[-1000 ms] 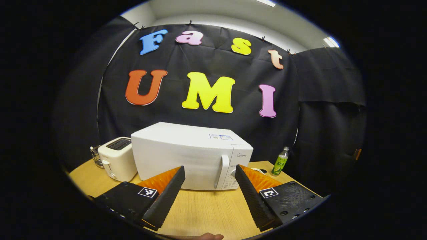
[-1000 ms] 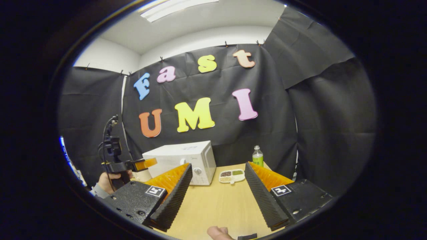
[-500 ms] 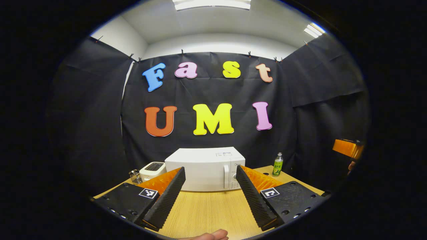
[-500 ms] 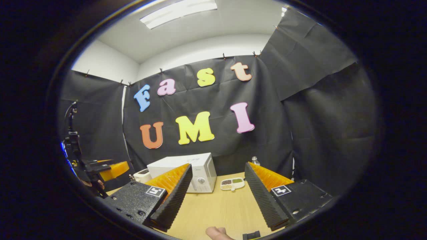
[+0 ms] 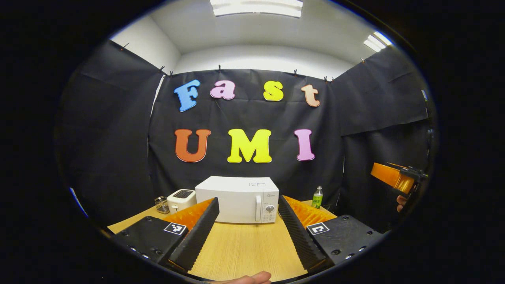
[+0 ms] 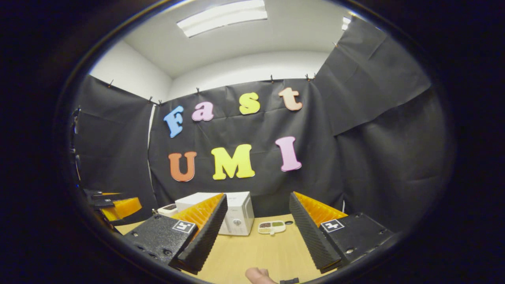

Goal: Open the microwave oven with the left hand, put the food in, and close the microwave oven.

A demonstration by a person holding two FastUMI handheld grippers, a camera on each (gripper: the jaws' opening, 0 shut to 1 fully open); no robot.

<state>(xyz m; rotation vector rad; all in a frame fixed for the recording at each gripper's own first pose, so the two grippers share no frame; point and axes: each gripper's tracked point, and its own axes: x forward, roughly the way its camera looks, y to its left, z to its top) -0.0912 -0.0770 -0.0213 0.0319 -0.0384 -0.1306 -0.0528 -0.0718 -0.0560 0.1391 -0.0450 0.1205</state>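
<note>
Two tools hang wide open and empty above the pale wooden counter (image 5: 244,248), neither touching anything. Seen in the left gripper view, the left tool (image 5: 247,230) points straight at the boxy white microwave oven (image 5: 236,199), which stands shut at the back of the counter, well apart from the tips, its slim vertical door handle (image 5: 258,208) just left of the round control knob (image 5: 269,208). A small white toaster (image 5: 180,200) sits beside the oven's left flank and a green-labelled plastic bottle (image 5: 317,197) stands off to its right. In the right gripper view, the right tool (image 6: 255,232) looks toward a small white divided tray of food (image 6: 272,227) resting on the counter just to the right of the oven, also well apart from it. The door-opening step appears not yet begun. Doing it well likely means carrying the left tool forward with its fingers straddling the handle, closing squarely on the handle's middle, then pulling along the door's arc rather than straight back, since the hinge seems to be on the oven's left. Dragging the light oven across the counter is the risk; the right tool should hold off from the tray until the door stands fully open.
</note>
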